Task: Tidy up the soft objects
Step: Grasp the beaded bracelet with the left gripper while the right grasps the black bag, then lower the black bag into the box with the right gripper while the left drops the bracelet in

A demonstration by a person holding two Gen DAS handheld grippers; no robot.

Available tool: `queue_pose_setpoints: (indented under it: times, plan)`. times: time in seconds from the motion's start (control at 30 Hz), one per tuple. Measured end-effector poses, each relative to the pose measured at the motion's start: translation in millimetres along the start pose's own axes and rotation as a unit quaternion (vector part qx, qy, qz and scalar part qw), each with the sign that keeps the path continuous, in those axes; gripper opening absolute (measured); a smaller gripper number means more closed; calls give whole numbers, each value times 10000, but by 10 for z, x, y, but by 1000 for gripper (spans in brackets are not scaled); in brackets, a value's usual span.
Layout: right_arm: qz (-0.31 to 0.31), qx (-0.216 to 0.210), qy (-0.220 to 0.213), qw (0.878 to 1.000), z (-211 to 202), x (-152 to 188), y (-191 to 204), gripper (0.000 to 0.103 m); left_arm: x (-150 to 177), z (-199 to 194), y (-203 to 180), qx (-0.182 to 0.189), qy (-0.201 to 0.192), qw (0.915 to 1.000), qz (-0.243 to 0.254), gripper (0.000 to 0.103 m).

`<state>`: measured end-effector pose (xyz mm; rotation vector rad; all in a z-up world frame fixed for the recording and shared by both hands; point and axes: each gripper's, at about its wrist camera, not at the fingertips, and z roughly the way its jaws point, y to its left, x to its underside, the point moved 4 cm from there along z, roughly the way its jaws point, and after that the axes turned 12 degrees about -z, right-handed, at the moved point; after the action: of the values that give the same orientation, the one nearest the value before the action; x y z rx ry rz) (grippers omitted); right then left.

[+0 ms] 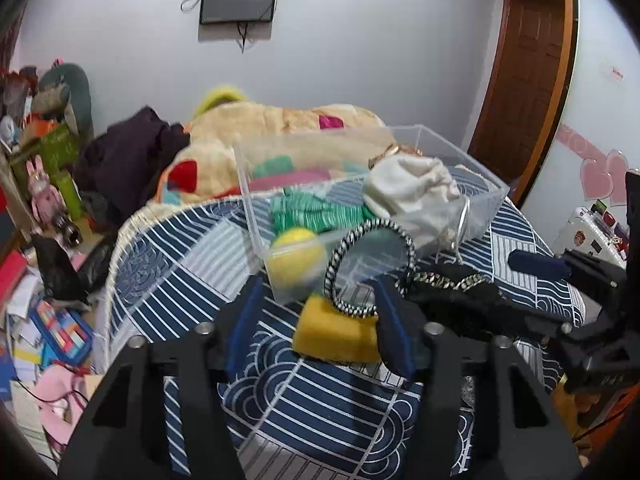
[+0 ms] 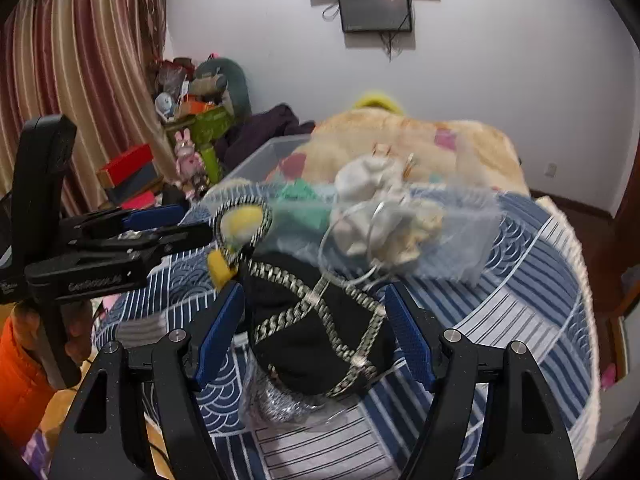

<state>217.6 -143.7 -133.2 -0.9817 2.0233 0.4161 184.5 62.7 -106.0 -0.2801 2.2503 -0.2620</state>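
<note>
On the left, the left tongs (image 1: 316,320) hang just above the bed (image 1: 320,420), spread wide and holding nothing; the yellow sponge (image 1: 336,334) lies between the two blue pads, nearer the right one, which suggests it is the next thing to be picked up. A black-and-white braided loop (image 1: 370,268) rests across the sponge's top and leans against the clear plastic box (image 1: 492,200). The box sits further back on the bed and already holds a yellow ball (image 1: 296,256), green knitted cloth (image 1: 316,210) and a white cloth pouch (image 1: 412,190), so it appears to be the collecting place.

To the right, the right tongs (image 2: 316,334) are also wide open and empty, straddling a black bag (image 2: 296,344) with a silver chain (image 2: 360,320) draped over it, probably lined up for a grasp. In the right wrist view, the left tool's body carries pale lettering, too blurred to read.
</note>
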Motion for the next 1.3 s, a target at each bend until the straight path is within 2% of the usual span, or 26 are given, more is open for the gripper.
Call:
queue_pose_setpoints:
  times: [0.13,0.3,0.37,0.43,0.57,0.87,1.1,1.3]
  plan:
    - [54,-77,105,9999,87,25,-15,70,36,136,1,-22,106,9999,-42,40]
    - [160,-338,209,9991,137,65,-32,43,11,257,-4,-68,124,9998,-123,27]
    - [121,-349,214,9991,129,82,-15,37,-4,280,-14,-72,103,9998,-151,20]
    - [86,-301,195,9993,104,92,6,31,-2,291,-49,-34,96,9999,-134,10]
    - [149,-230,64,9996,1,97,-16,20,18,260,-111,-25,28,10000,-9,7]
    - [289,-9,-448,9986,-400,11,-157,19,-38,-26,-95,117,-216,9997,-93,6]
    - [389,204,-906,9949,-717,-98,-237,19,-214,-296,-82,234,-553,9980,-198,6]
    - [453,478,-1233,9902,-835,-284,-370,19,-404,-426,-102,247,-835,9958,-266,6]
